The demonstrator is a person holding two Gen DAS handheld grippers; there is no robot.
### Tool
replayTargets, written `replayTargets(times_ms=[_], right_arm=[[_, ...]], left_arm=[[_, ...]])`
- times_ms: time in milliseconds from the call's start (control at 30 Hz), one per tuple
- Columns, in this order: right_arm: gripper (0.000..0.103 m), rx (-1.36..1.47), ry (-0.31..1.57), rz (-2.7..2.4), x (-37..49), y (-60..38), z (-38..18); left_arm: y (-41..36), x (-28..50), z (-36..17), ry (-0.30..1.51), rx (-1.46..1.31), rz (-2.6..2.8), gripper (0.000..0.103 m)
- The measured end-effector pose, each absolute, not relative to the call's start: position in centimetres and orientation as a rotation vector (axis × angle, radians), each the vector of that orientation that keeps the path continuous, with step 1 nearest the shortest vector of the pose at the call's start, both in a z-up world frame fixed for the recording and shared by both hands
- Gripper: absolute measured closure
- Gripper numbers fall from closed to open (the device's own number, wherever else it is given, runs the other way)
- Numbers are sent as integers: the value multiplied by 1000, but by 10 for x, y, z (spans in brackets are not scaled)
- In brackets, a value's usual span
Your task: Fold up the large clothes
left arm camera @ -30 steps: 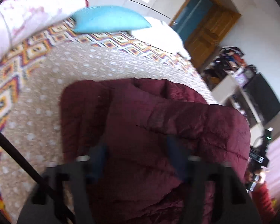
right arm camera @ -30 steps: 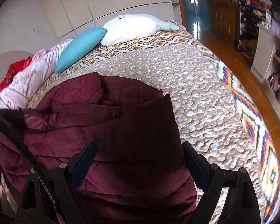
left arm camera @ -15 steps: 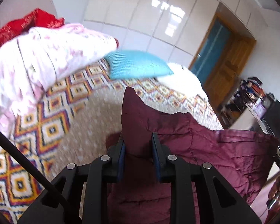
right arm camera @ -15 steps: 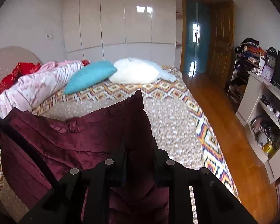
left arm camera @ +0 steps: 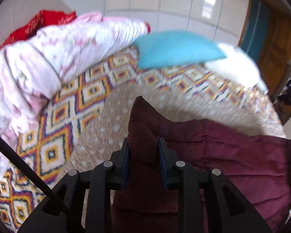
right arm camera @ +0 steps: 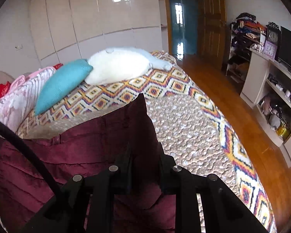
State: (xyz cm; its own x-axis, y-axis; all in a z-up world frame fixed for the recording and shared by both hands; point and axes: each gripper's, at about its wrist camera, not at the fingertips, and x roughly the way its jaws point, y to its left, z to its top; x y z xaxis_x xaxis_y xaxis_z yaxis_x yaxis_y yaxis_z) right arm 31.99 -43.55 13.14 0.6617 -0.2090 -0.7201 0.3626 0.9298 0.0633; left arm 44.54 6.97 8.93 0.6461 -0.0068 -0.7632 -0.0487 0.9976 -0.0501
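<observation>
A dark maroon quilted coat (left arm camera: 232, 155) is lifted above the bed, stretched between my two grippers. My left gripper (left arm camera: 143, 145) is shut on one corner of the coat, and a pointed fold of it stands up between the fingers. In the right wrist view my right gripper (right arm camera: 144, 151) is shut on the other corner of the coat (right arm camera: 77, 155), whose tip rises above the pads. The rest of the coat hangs down and sideways from each grip. The lower part of the coat is hidden behind the gripper bodies.
The bed (right arm camera: 184, 120) has a beige dotted cover with a diamond-pattern border. A pink quilt (left arm camera: 38, 62), a blue pillow (right arm camera: 62, 83) and a white pillow (right arm camera: 116, 66) lie at its head. A wooden floor (right arm camera: 232, 101), shelves (right arm camera: 271, 89) and a door (right arm camera: 211, 19) are to the right.
Both grippers closed on the coat, which lay flat on the bed a second ago, and lifted its corners up off the bed. The views tilted up toward the pillows.
</observation>
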Motion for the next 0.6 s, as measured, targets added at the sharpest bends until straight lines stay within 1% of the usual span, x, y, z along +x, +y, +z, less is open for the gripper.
replayTargets(times_ms=[67, 167, 267, 300, 333, 367, 400, 500, 600], right_arm=[[81, 216, 835, -348, 335, -443, 96], [79, 281, 893, -346, 348, -458, 51], [69, 352, 905, -349, 353, -473, 32], [62, 364, 908, -357, 352, -474, 31], [50, 374, 920, -372, 352, -476, 29], [43, 392, 929, -394, 351, -480, 29], [34, 411, 927, -402, 349, -483, 32], [33, 431, 887, -409, 333, -488, 57], [31, 356, 804, -444, 305, -484, 107]], left_arm=[[77, 457, 52, 917, -88, 43, 71], [89, 464, 26, 942, -170, 35, 64], [98, 467, 22, 958, -232, 35, 54], [101, 467, 21, 967, -250, 50, 45], [107, 466, 22, 973, -283, 50, 43], [110, 463, 25, 973, -306, 40, 43], [115, 458, 30, 969, -333, 30, 43], [123, 430, 64, 914, -334, 15, 43], [126, 390, 108, 836, -238, 11, 42]])
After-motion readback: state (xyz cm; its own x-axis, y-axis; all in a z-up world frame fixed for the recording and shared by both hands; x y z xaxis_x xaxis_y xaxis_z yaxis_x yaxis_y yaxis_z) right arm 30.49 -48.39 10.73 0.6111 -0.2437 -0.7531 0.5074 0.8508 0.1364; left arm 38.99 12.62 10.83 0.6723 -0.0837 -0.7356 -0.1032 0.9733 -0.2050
